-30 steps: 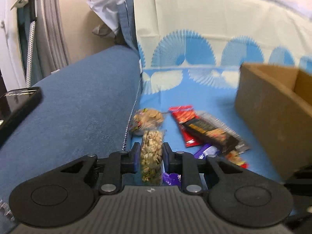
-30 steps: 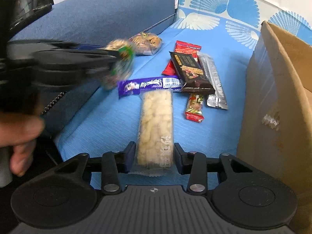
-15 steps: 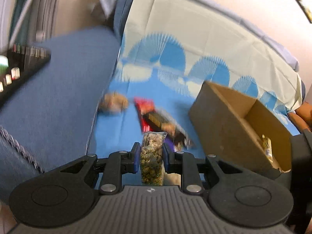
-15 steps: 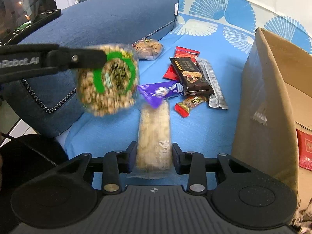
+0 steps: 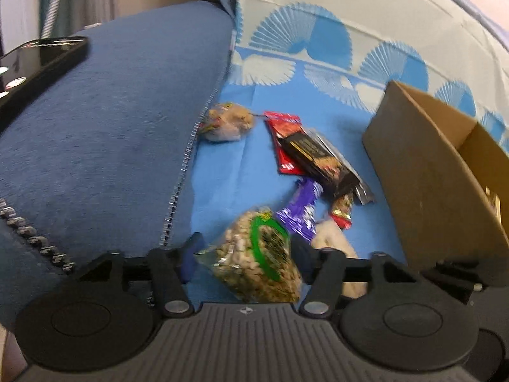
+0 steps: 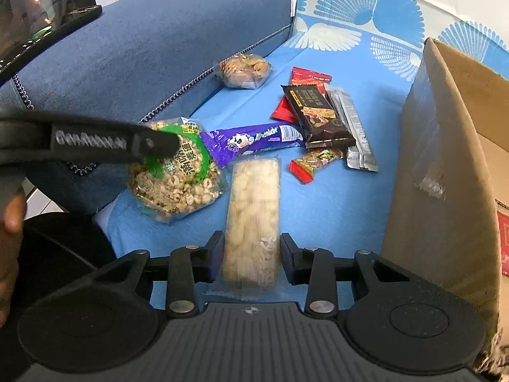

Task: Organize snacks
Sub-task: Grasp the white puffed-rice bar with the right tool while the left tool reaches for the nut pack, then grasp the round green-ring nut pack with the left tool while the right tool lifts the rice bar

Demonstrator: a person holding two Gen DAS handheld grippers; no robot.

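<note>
Our left claw is opening, its pads drawn off the round puffed-grain bag, which sits loose between them just short of the purple bar. Let go here, the bag lands on the blue cloth well short of the cardboard box off to our right, so it would stay unsorted, and it could roll toward the sofa arm on our left.

Our right claw grips the pale cracker pack by its near end; held so low, the long pack may sag or slip.

The right view shows the bag's printed face and a red packet inside the box; the left view shows only a yellowish scrap there.
</note>
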